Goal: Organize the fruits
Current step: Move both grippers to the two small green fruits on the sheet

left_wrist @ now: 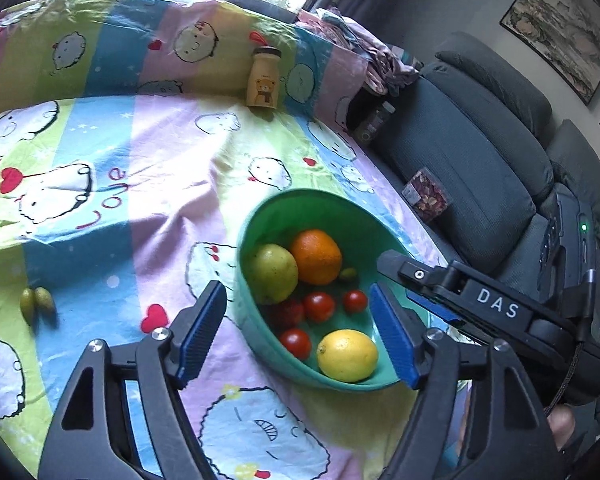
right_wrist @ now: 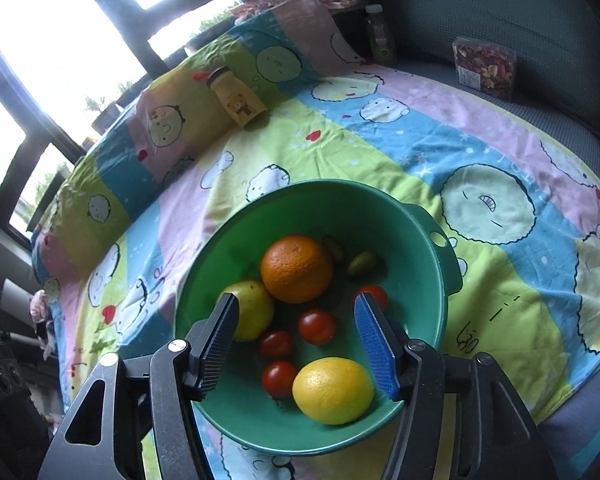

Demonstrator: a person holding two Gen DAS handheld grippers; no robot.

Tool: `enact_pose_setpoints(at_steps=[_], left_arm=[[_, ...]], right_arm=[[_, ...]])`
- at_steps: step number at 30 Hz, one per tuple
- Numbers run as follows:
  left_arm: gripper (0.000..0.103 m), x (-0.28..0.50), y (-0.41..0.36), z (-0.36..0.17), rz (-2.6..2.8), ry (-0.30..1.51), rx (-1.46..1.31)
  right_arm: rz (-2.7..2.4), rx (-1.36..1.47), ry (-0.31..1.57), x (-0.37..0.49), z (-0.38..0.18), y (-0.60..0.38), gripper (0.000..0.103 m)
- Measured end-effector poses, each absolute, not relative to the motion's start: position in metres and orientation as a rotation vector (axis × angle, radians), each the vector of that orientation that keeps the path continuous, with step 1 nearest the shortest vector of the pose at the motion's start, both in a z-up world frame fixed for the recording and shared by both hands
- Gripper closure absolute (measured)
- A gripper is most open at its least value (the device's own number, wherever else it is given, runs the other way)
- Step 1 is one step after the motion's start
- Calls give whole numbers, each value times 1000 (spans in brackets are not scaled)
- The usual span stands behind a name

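A: Lemon (right_wrist: 333, 390) sits closest, low between the right gripper (right_wrist: 296, 344) jaws, in the bowl (right_wrist: 420, 248). Those jaws stand spread, nothing pinched.

B: And the left gripper (left_wrist: 298, 330)?

A: Its jaws are spread wide too and hold nothing. The near part of the bowl lies between them, with the lemon just inside the right jaw.

B: What is already in?

A: An orange (right_wrist: 296, 269) beyond the jaw tips, a pear (right_wrist: 252, 312) behind the left jaw, four tomatoes (right_wrist: 317, 326) between and under the jaws, and two small green fruits (right_wrist: 362, 263) at the far wall. In the left view something red (left_wrist: 286, 312) lies beside the pear; I cannot tell what.

B: What is left?

A: Two small green fruits (left_wrist: 38, 302) lie on the sheet (left_wrist: 140, 208), well off to the left of the left jaw. I judge the job nearly done.

B: The bottle (left_wrist: 263, 78)?

A: Far ahead, not fruit.
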State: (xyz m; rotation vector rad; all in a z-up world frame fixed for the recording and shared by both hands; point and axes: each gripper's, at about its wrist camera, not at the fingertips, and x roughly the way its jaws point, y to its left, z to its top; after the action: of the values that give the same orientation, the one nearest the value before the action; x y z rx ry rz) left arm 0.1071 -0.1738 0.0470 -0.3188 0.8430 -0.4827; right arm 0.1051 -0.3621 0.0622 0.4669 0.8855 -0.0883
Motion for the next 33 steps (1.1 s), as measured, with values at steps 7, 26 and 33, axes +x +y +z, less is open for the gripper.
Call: enact_pose_setpoints(at_steps=[7, 26, 33], left_arm=[[19, 96, -118, 50, -207, 809, -264], [20, 88, 2, 3, 142, 874, -419], [44, 99, 2, -16, 87, 937, -462]], right_arm=[[-36, 441, 854, 108, 71, -340, 42], [360, 329, 909, 137, 56, -217, 33], [454, 311, 1056, 165, 18, -176, 63]])
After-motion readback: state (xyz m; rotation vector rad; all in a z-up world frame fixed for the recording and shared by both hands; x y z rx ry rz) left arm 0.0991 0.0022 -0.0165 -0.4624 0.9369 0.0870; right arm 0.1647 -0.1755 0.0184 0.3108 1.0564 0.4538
